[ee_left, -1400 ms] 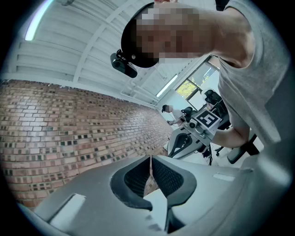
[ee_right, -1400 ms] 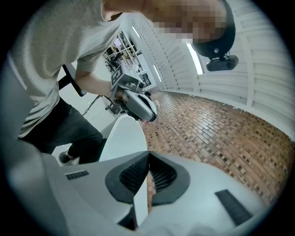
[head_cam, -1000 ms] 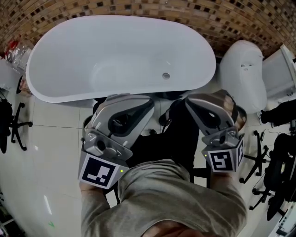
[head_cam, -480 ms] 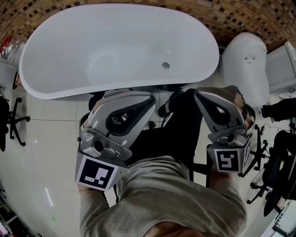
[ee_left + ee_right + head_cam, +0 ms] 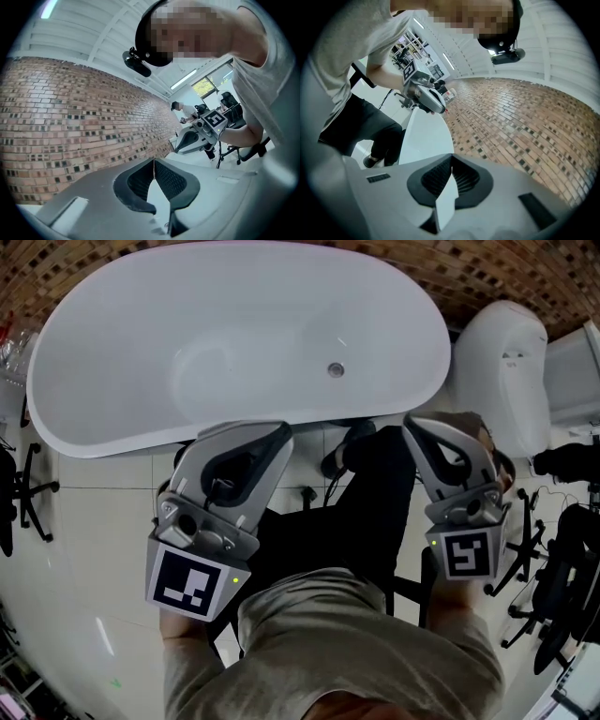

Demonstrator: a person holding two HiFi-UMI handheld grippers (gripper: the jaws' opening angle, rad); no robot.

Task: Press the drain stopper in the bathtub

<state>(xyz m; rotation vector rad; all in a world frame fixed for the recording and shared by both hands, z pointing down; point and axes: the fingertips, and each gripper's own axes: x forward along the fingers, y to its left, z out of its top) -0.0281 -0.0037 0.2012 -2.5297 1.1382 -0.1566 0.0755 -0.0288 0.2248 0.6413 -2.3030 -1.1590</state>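
We stand at the near side of the bathtub (image 5: 112, 381), which fills the upper half of the head view. The drain stopper (image 5: 336, 369) sits on the tub floor, right of centre and close to the near wall (a small round metal disc, with nothing touching it). The left gripper (image 5: 246, 432) and the right gripper (image 5: 424, 432) hang below the tub rim in the frame, outside the basin and well apart from the stopper.

Each gripper's own view shows its jaws pressed together at the tips, with nothing between them. We judge this closure deliberate: a stopper is pushed, not pinched, and closed jaws form one firm tip. Both grippers face the brick wall (image 5: 506, 268), not the stopper.

The stopper lies between the two grippers in the frame, so either can reach it. The next move calls for carrying one over the rim and down onto the disc. An off-centre contact may slide off.
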